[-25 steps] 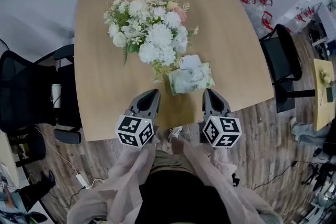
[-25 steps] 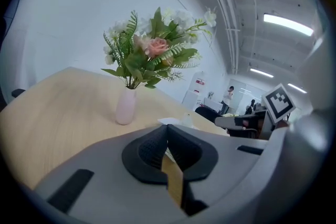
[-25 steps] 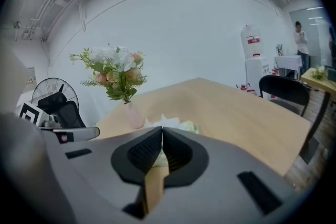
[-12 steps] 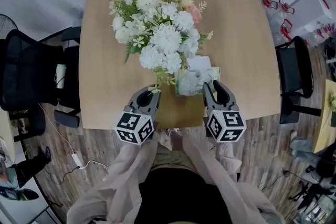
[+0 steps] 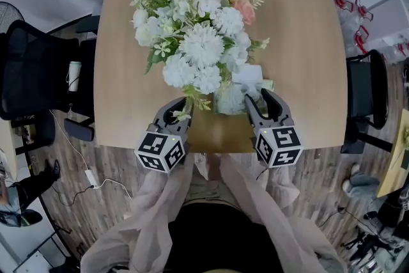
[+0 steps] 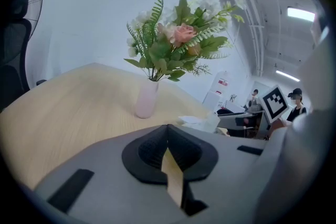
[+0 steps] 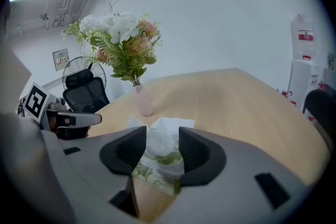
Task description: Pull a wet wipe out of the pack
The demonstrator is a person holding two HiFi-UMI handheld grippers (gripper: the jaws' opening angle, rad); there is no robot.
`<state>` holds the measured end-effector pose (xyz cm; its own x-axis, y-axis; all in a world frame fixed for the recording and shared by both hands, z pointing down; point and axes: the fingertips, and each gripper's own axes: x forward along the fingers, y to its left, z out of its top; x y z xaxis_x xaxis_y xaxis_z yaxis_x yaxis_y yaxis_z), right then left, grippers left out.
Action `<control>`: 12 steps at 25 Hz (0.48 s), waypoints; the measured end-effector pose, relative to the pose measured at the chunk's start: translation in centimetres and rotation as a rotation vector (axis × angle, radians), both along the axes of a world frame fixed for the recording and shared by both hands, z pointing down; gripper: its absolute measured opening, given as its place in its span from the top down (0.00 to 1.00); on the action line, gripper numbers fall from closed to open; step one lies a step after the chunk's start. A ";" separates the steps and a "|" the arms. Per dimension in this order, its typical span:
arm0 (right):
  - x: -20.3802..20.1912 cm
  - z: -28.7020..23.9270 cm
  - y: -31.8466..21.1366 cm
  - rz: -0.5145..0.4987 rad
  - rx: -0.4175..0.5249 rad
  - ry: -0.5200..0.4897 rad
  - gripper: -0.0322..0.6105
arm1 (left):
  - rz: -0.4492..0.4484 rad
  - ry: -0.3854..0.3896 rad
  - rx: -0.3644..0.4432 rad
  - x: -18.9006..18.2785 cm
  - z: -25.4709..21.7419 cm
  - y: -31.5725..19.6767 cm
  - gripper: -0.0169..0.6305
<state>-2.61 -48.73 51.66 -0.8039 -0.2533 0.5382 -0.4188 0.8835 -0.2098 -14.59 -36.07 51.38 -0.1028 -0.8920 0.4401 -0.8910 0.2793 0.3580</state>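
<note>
The pack (image 5: pixel 231 99) sits by the counter's (image 5: pixel 300 41) near edge, with a wipe (image 7: pixel 167 134) poking up. Fingers on the right gripper (image 7: pixel 161 145) have just been opening, framing that tuft but not pinching it yet. The left gripper (image 6: pixel 168 136) is closed and empty, probably waiting to pin the pack.

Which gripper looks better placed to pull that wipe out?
Probably right. The right gripper has just been opening its fingers, with the wipe framed in their gap atop the pack. The left gripper has its fingers together, aimed toward the vase.
</note>
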 end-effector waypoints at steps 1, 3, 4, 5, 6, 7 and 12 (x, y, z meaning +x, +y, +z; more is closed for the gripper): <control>-0.2 0.2 0.1 -0.010 0.002 0.008 0.64 | -0.004 0.001 -0.003 0.0 0.1 0.0 0.96; -0.5 0.7 0.2 -0.028 0.009 0.025 0.66 | -0.014 0.002 -0.009 -0.1 0.2 0.2 0.96; -0.6 1.0 0.2 -0.037 0.017 0.036 0.67 | -0.019 0.003 -0.012 -0.1 0.3 0.3 0.96; -0.7 1.2 0.3 -0.048 0.030 0.050 0.68 | -0.025 0.003 -0.016 -0.3 0.4 0.4 0.96; -0.8 1.3 0.3 -0.060 0.046 0.067 0.69 | -0.031 0.003 -0.021 -0.4 0.6 0.6 0.96; -1.0 1.5 0.4 -0.073 0.061 0.082 0.72 | -0.036 0.003 -0.027 -0.5 0.7 0.8 0.96; -1.3 1.8 0.3 -0.059 0.059 0.083 0.82 | -0.057 0.014 -0.039 -0.8 1.2 1.8 0.96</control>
<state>-3.87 -48.46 53.41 -0.7718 -0.2402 0.5888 -0.3795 0.9169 -0.1234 -15.36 -34.30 52.60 -0.1469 -0.8671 0.4759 -0.8682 0.3436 0.3580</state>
